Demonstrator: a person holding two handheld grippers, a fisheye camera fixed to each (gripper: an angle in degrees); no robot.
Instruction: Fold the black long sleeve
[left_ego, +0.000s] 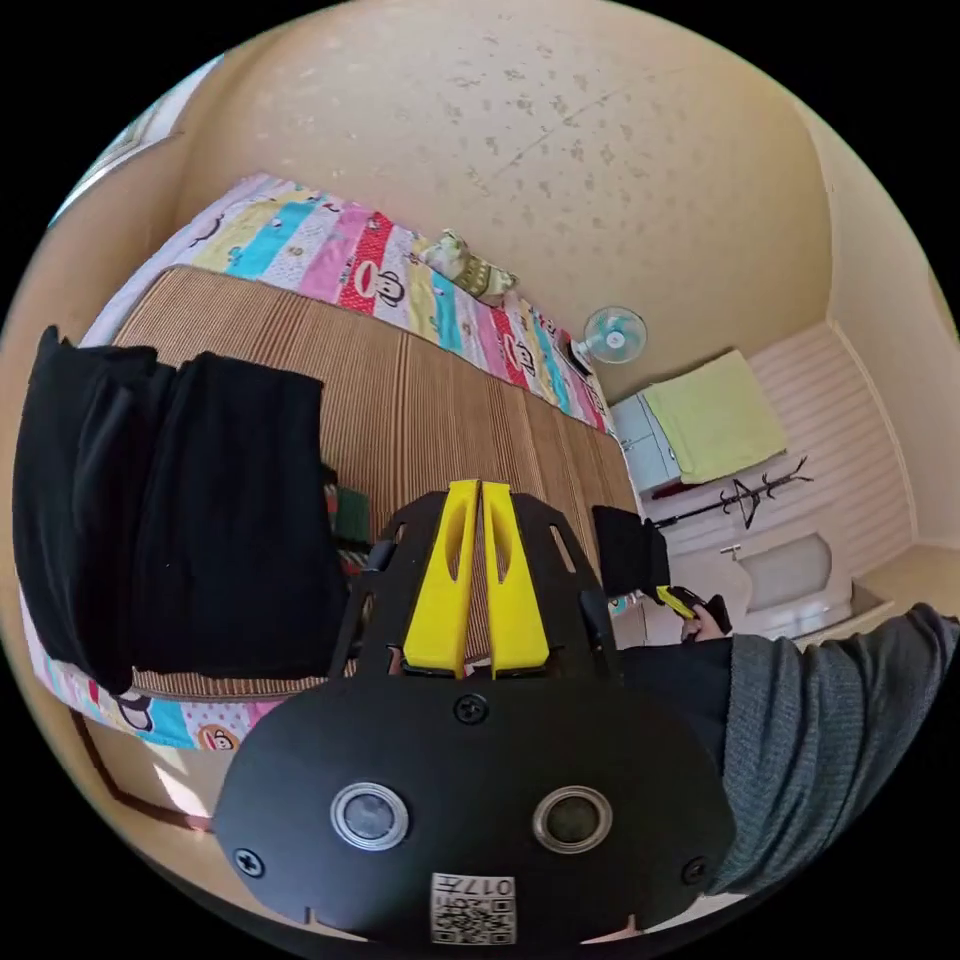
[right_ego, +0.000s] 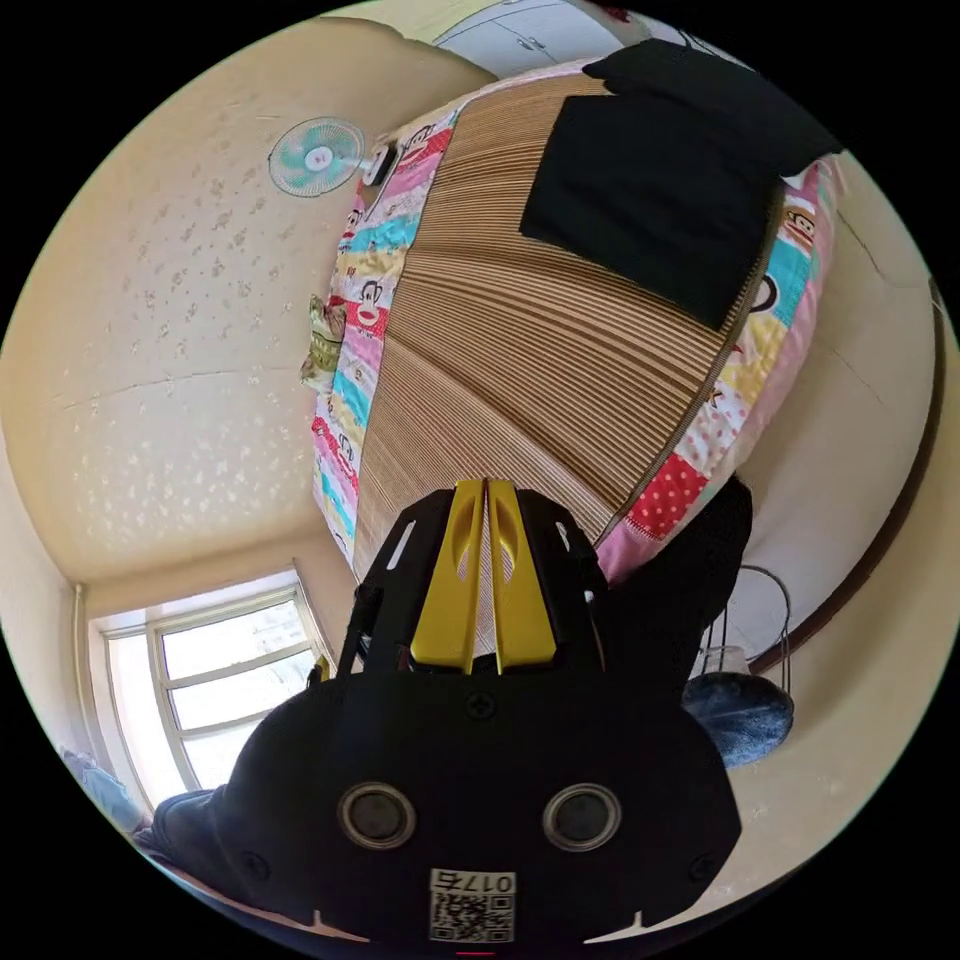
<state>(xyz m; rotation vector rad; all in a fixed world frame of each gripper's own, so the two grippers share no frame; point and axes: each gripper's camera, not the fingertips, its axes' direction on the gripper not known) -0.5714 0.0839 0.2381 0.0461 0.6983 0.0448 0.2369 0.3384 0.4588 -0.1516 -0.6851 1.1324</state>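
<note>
The black long sleeve (left_ego: 200, 510) lies folded in a rough rectangle on the striped brown mat (left_ego: 450, 390), by the bed's edge. In the left gripper view it is to the left of my left gripper (left_ego: 481, 487), whose yellow jaws are shut with nothing between them and held above the mat, apart from the garment. A hand holds the right gripper (left_ego: 680, 600) off the bed's end. In the right gripper view the black long sleeve (right_ego: 660, 190) is far off at the top right. My right gripper (right_ego: 485, 487) is shut and empty over the mat's (right_ego: 520, 350) other end.
A colourful patchwork cover (left_ego: 340, 250) borders the mat, with a small soft toy (left_ego: 465, 265) on it. A fan (right_ego: 315, 157) hangs on the wall, and a window (right_ego: 220, 680) is nearby. A wire basket (right_ego: 740, 690) stands on the floor beside the bed. A grey sleeve (left_ego: 820, 740) is at right.
</note>
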